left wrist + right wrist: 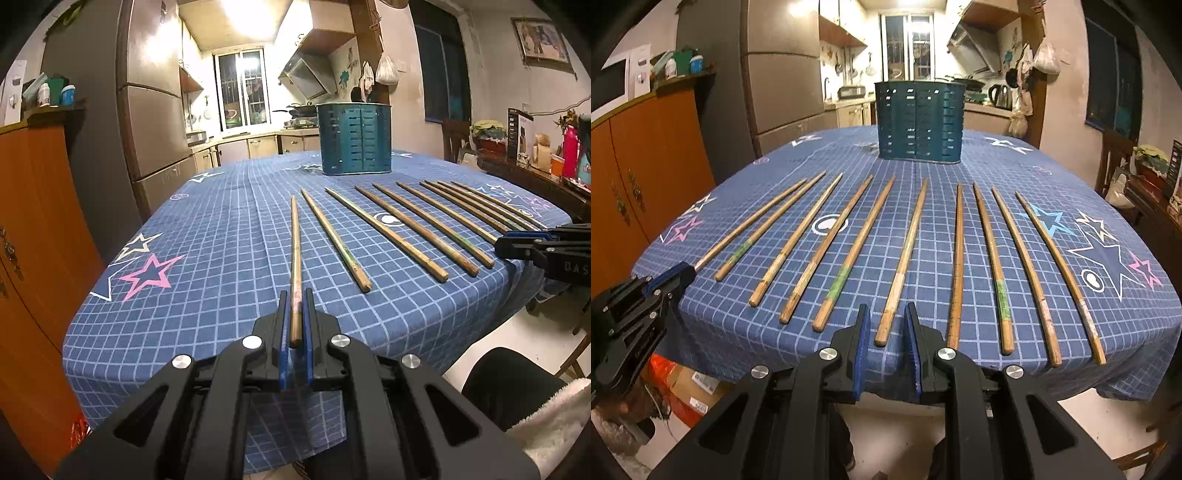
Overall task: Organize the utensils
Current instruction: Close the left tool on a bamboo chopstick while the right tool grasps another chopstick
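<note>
Holding the leftmost chopstick [295, 258] by its near end, your left gripper [295, 301] is clamped tight on it at the near edge of the blue checked tablecloth [221, 229]. Your right gripper [886, 314] has its jaws apart on both sides of the thick end of another chopstick [903, 262] in the middle of the row, and the pads do not press it. Behind the row, the teal slotted holder [919, 122] stands upright at the far side of the table.

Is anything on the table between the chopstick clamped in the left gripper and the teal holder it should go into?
Nothing visible: only bare tablecloth lies between the chopstick in the left gripper and the holder.
</note>
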